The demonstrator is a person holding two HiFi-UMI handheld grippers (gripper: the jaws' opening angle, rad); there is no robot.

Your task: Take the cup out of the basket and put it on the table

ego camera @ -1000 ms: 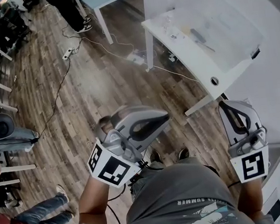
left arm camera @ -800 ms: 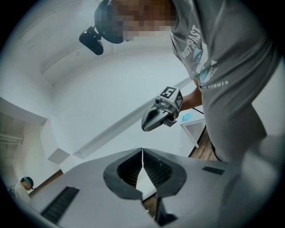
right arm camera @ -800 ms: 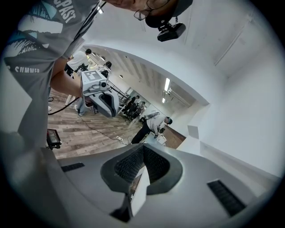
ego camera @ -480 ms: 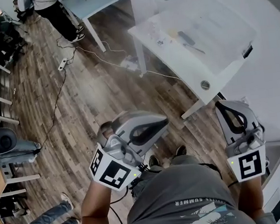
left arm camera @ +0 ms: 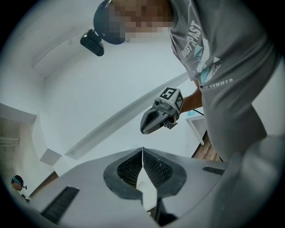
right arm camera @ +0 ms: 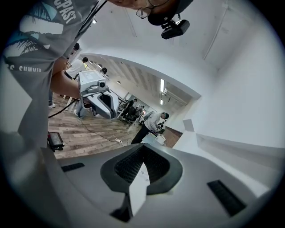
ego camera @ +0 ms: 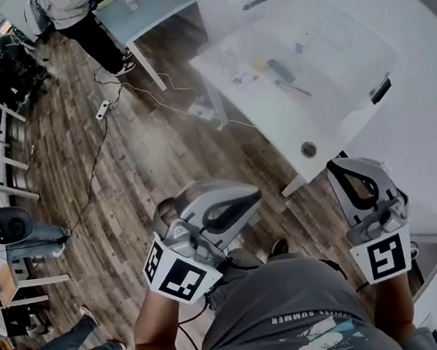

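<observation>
Both forearms reach forward from the grey shirt [ego camera: 296,303], side by side and well apart. The left gripper [ego camera: 252,195] points ahead over the wood floor [ego camera: 146,163], its jaws pressed together on nothing. The right gripper [ego camera: 346,170] is likewise closed and empty, and sits near the corner of the white desk [ego camera: 329,110]. Small things on that desk are too blurred to tell whether the cup is among them. A cable [ego camera: 95,157] trails across the floor.

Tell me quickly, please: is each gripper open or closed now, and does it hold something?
Left grey two-jaw gripper: closed, holding nothing.
Right grey two-jaw gripper: closed, holding nothing.
</observation>
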